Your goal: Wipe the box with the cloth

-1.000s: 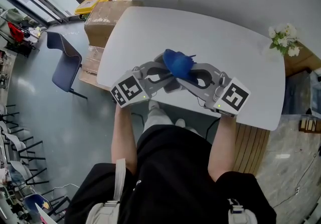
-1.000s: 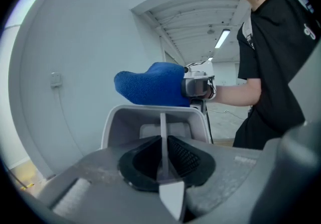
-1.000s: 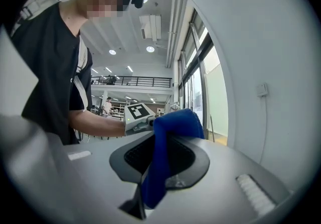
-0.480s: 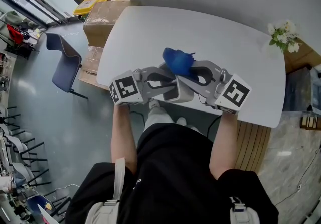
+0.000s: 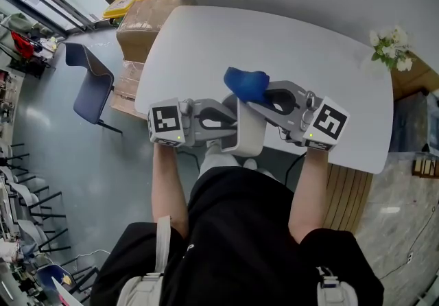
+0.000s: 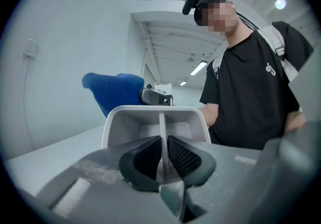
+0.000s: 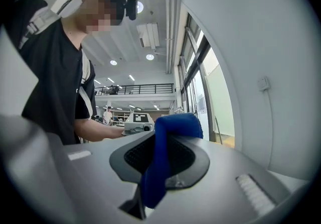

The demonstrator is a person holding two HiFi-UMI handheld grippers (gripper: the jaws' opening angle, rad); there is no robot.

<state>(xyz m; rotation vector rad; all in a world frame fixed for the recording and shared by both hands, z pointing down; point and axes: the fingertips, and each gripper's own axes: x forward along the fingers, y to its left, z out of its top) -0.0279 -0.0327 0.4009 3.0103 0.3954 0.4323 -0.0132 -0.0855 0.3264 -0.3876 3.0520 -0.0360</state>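
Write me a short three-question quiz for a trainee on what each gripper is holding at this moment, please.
1. True or false: the right gripper has its jaws shut on the cloth.
2. What do the jaws of the left gripper clamp? A) a thin wall of the box; B) the cloth; C) nothing at all.
3. Fill in: the cloth is ___ in colour.

Key: 1 true; 2 A; 3 blue.
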